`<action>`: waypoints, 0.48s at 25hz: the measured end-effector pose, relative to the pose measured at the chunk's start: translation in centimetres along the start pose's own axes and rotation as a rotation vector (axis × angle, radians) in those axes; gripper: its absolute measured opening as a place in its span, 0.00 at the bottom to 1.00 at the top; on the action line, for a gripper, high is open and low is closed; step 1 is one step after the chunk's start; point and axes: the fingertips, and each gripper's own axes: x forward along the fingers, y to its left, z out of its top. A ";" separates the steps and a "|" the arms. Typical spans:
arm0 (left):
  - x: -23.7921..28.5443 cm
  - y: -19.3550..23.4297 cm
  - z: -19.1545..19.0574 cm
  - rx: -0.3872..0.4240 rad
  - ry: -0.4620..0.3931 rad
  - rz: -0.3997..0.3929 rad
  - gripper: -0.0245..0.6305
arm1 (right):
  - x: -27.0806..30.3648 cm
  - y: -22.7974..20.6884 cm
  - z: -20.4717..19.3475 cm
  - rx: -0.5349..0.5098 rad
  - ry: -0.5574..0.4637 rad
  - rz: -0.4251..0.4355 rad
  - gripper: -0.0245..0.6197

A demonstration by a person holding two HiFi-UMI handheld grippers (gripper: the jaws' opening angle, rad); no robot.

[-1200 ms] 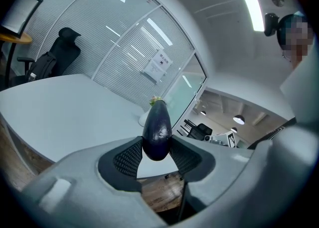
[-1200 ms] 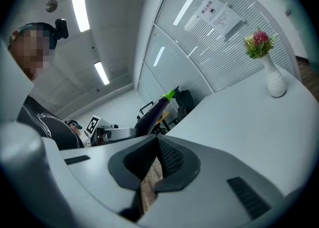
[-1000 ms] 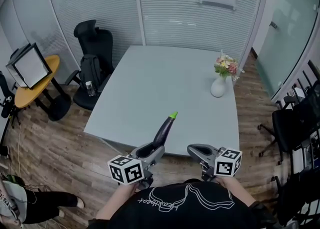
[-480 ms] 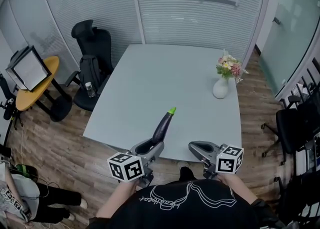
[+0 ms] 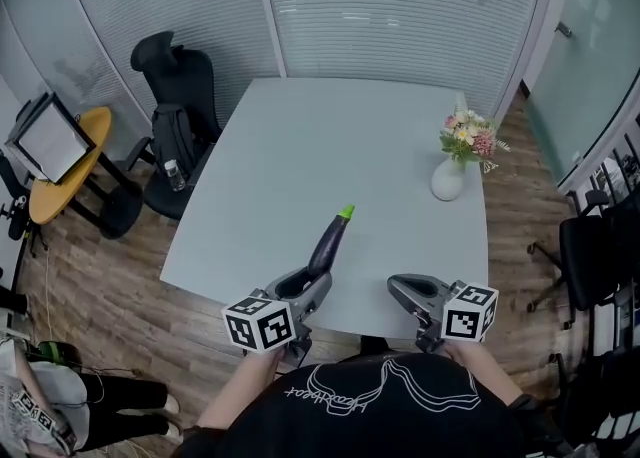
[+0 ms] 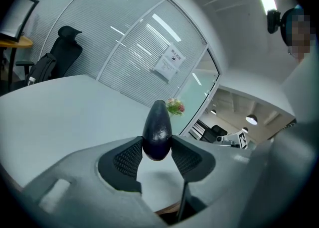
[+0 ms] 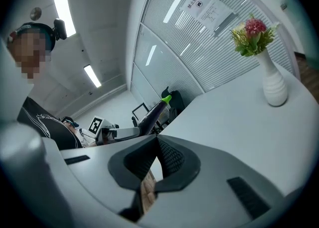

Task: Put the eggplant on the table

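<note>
A dark purple eggplant with a green stem end sticks forward out of my left gripper, which is shut on its blunt end. It hangs in the air over the near edge of the pale grey table, not touching it. In the left gripper view both ribbed pads press the eggplant from either side. My right gripper is beside it at the table's near edge, shut with nothing in it; its pads meet. From the right gripper view the eggplant shows to the left.
A white vase of flowers stands at the table's right side. A black office chair is at the far left corner, with a yellow round table beyond it. Dark chairs line the right wall. A glass wall with blinds closes the back.
Both grippers have moved forward together, closer to the table's near edge. The eggplant stays in the left gripper's hold; the right gripper stays shut.
</note>
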 end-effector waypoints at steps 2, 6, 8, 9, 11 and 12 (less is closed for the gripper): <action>1.3 1.0 0.1 -0.024 0.006 0.008 0.33 | 0.1 -1.1 0.3 0.011 0.008 -0.008 0.05; 3.3 3.2 -0.3 -0.043 0.032 0.040 0.33 | 0.7 -2.7 0.5 0.033 0.016 -0.011 0.05; 4.4 4.3 -0.9 -0.037 0.056 0.065 0.33 | 0.8 -3.5 0.8 0.042 0.017 -0.018 0.05; 4.9 4.9 -1.2 -0.034 0.069 0.077 0.33 | 0.8 -3.9 0.9 0.046 0.019 -0.022 0.05; 5.9 6.0 -1.8 -0.028 0.095 0.097 0.33 | 1.0 -4.7 1.1 0.052 0.023 -0.027 0.05; 6.4 6.4 -2.1 -0.028 0.108 0.105 0.33 | 1.0 -5.1 1.2 0.056 0.026 -0.029 0.05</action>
